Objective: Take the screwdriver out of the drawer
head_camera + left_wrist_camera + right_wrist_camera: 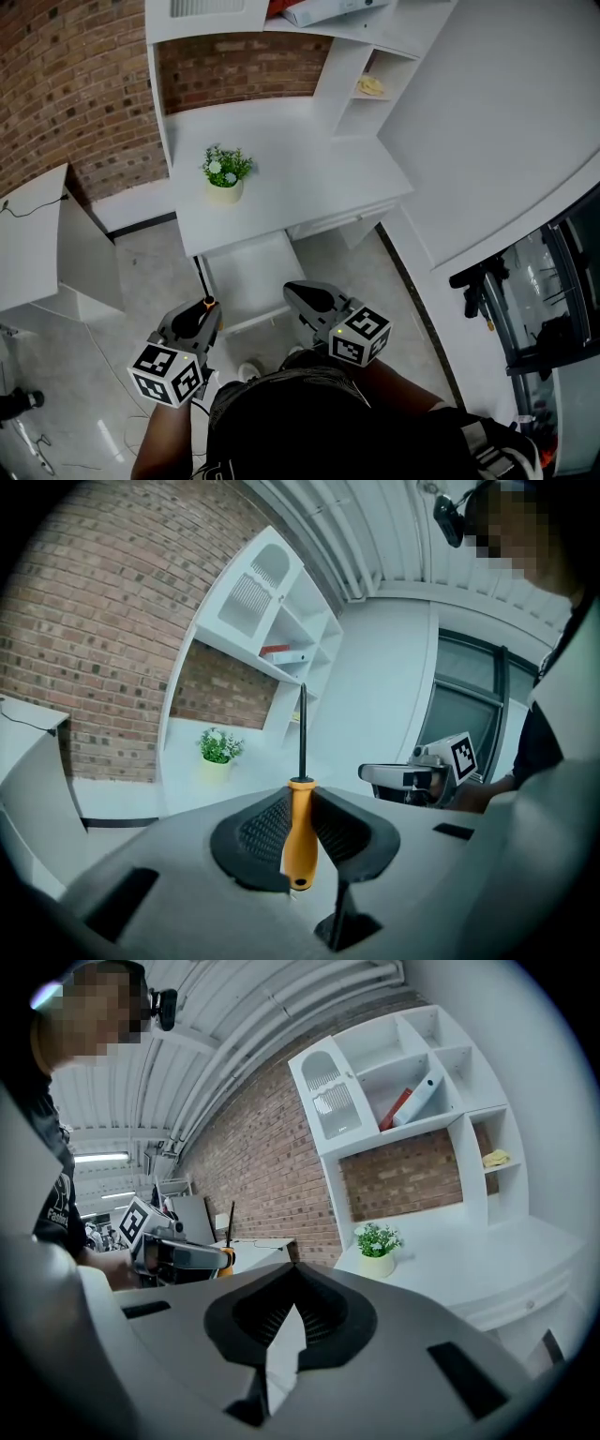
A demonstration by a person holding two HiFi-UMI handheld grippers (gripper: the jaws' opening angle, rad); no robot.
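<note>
Two grippers are hovering above the floor (84, 375), near the front edge of the white surface (309, 178). On the left gripper (300, 797) the fingers are clamping the orange handle of the screwdriver (300, 841), and its black shaft is pointing straight out past the fingertips, off the surface. On the right gripper (295, 1271) the fingers are resting closed together, gripping nothing. Potted plant (225, 174) is standing on the surface, well apart from both grippers
</note>
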